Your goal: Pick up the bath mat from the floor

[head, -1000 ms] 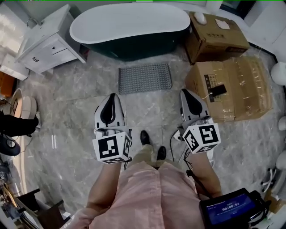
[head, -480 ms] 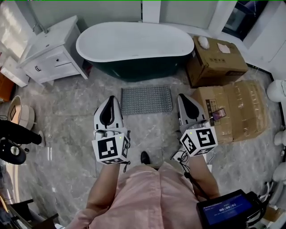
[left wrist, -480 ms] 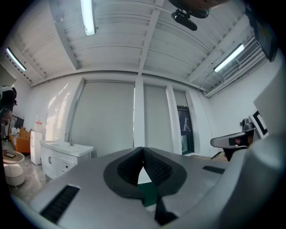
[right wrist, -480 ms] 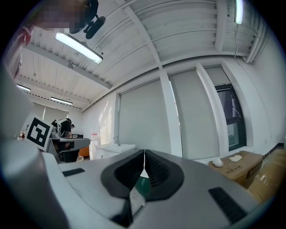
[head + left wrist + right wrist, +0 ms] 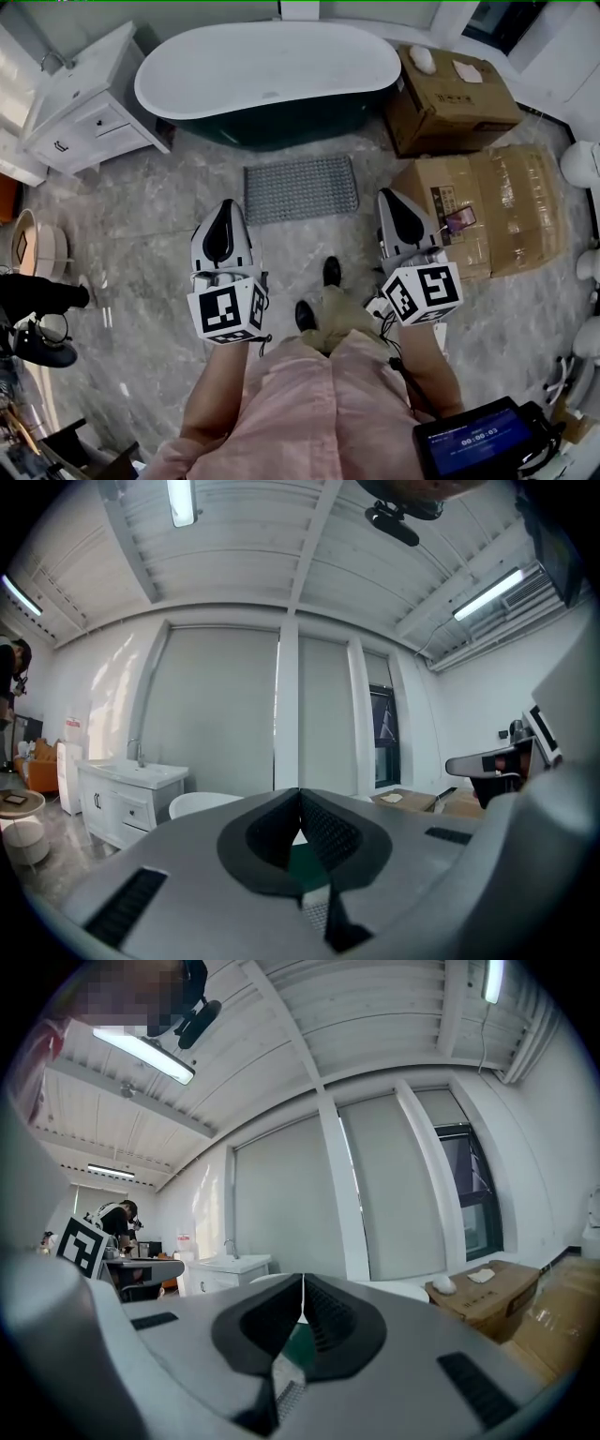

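Observation:
A grey ribbed bath mat (image 5: 301,187) lies flat on the marble floor in front of the dark green tub (image 5: 272,80). My left gripper (image 5: 223,208) hangs shut at waist height, nearer me than the mat's left end. My right gripper (image 5: 389,201) is shut too, right of the mat's near right corner. Both are empty and well above the floor. In the left gripper view the jaw tips (image 5: 300,792) meet, with a sliver of mat below. In the right gripper view the jaws (image 5: 302,1282) also meet.
A white vanity (image 5: 80,103) stands at far left. Cardboard boxes (image 5: 483,211) fill the floor right of the mat, another box (image 5: 450,89) beside the tub. My shoes (image 5: 330,272) are on the floor just short of the mat. A round stool (image 5: 37,246) sits at left.
The view has shifted as I step toward the mat; one foot has come forward. Both grippers stay shut and level in front of me.

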Tool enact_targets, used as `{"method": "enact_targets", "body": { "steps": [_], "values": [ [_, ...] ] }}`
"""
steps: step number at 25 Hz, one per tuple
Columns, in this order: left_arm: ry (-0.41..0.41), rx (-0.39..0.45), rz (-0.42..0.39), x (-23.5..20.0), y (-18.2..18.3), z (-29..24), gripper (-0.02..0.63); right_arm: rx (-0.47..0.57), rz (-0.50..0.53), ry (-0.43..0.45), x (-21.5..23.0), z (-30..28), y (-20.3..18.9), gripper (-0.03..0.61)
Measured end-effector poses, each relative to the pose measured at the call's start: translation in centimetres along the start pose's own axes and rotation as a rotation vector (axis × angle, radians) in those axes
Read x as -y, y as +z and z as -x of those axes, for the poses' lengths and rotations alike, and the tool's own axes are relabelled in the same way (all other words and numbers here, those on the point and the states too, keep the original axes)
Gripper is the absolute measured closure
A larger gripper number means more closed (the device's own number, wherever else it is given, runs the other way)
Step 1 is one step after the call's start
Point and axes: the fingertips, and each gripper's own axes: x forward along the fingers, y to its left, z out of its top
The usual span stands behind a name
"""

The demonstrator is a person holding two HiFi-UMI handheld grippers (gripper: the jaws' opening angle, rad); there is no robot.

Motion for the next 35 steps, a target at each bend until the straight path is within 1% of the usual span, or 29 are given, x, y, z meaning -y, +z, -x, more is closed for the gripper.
{"method": "enact_targets", "body": {
  "steps": [5,10,16,22,29,32,35],
  "values": [
    [0.002,-0.034,-0.019,0.0,-0.3,-2.2,0.589,-0.015,-0.021,0.007,1.3,-2.4,-0.6,0.561],
    [0.02,-0.066,-0.041,0.7,-0.8,-6.5,0.589,-0.031,-0.033,0.042,4.3,-6.1,-1.3,0.561],
    [0.019,-0.096,-0.074,1.9,-1.0,-11.2,0.589,-0.03,-0.078,0.029,8.3,-9.4,-1.5,0.56],
    [0.02,-0.08,-0.121,4.3,0.8,-16.6,0.589,0.003,-0.091,0.043,13.3,-12.6,-0.2,0.561],
    [0.038,-0.039,-0.145,3.6,3.2,-17.7,0.589,0.048,-0.111,0.047,13.7,-14.2,1.5,0.561],
    [0.057,-0.026,-0.148,4.3,3.7,-18.7,0.589,0.055,-0.112,0.067,14.9,-15.1,1.9,0.561],
    [0.077,-0.031,-0.154,4.7,3.7,-19.6,0.589,0.06,-0.117,0.085,16.0,-16.3,2.2,0.56]
  ]
}}
